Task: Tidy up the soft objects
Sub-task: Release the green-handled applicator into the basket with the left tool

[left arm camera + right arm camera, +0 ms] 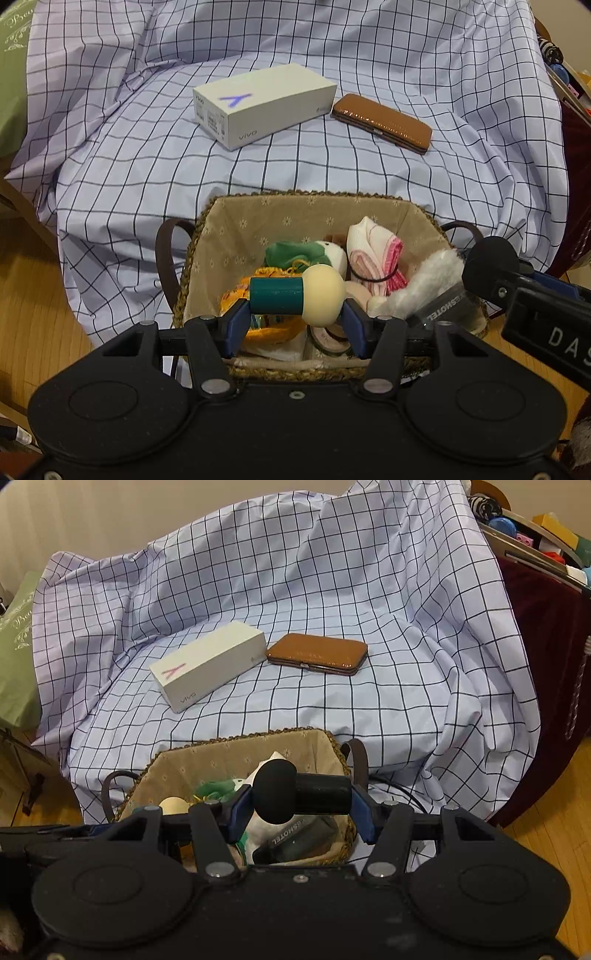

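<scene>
— Mushroom toy (299,295), teal stem and cream cap, pinched end to end in the left tongs (295,319): stem end on one pad, cap on the other, hanging over the front half of the woven basket (207,221).

— And the other pair?

— Right tongs (301,806) clamped the same way on a black mushroom toy (306,794), above the basket's right edge.

— Feel of them?

— Probably light and squashy, foam by the look. Matte, so unlikely to slide. Rounded cap, though: liable to squirt out sideways under a hard lengthwise squeeze. Safer taken across the stem, with gentle pressure.

— Landing spot?

— Soft all over. Green-and-white plush (314,251), folded pink-and-white cloth (373,251) looped with a black band, white fluffy piece (428,280) and orange pouch (236,291) already inside. Little room left, so best dropped on top, near the middle.

— Surface and room?

— Lilac checked sheet (332,166) draped slack and creased over a seat. White vivo phone box (266,103) and brown leather case (384,122) side by side toward the back of the seat, well apart from the basket, both stiff and likely not part of the job. Wooden floor (33,288) around, cluttered shelf (535,535) off the sheet's right edge. Hard to tell whether the basket stands on bare floor or on the sheet's hem.
</scene>
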